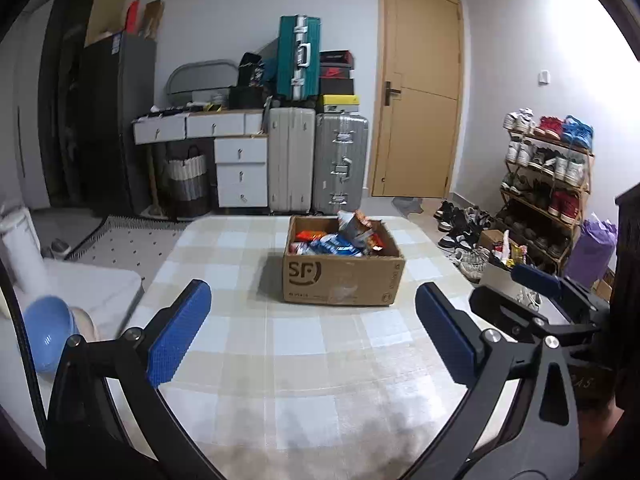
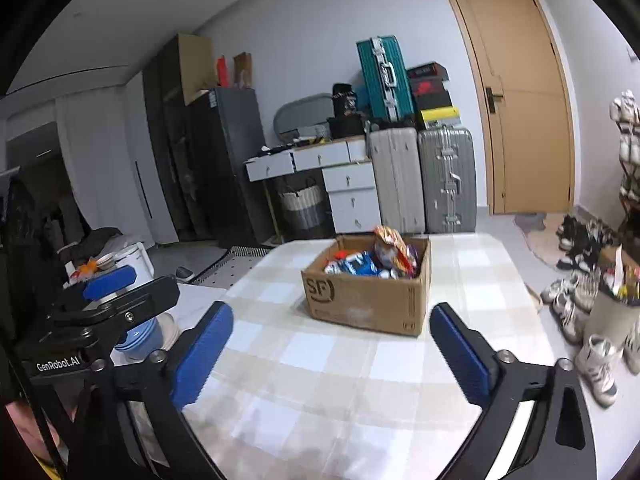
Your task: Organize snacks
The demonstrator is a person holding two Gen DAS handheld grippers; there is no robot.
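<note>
Cardboard box [image 1: 343,276] sits packed with snacks [image 1: 340,238] ahead of both jaws; left gripper [image 1: 312,336] and right gripper [image 2: 332,354] gape wide, empty, bench [image 1: 280,360] bare between.

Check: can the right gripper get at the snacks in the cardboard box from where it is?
Probably yes. The right gripper is open and empty, the checked tablecloth between it and the cardboard box is bare, and the box is open-topped with snacks piled to the rim. It would need to come over the near wall.

I see a table [image 1: 248,360] covered with a checked beige and white cloth. Only one cardboard box [image 1: 343,280], full of snack packets [image 1: 336,242], stands directly on it.
</note>
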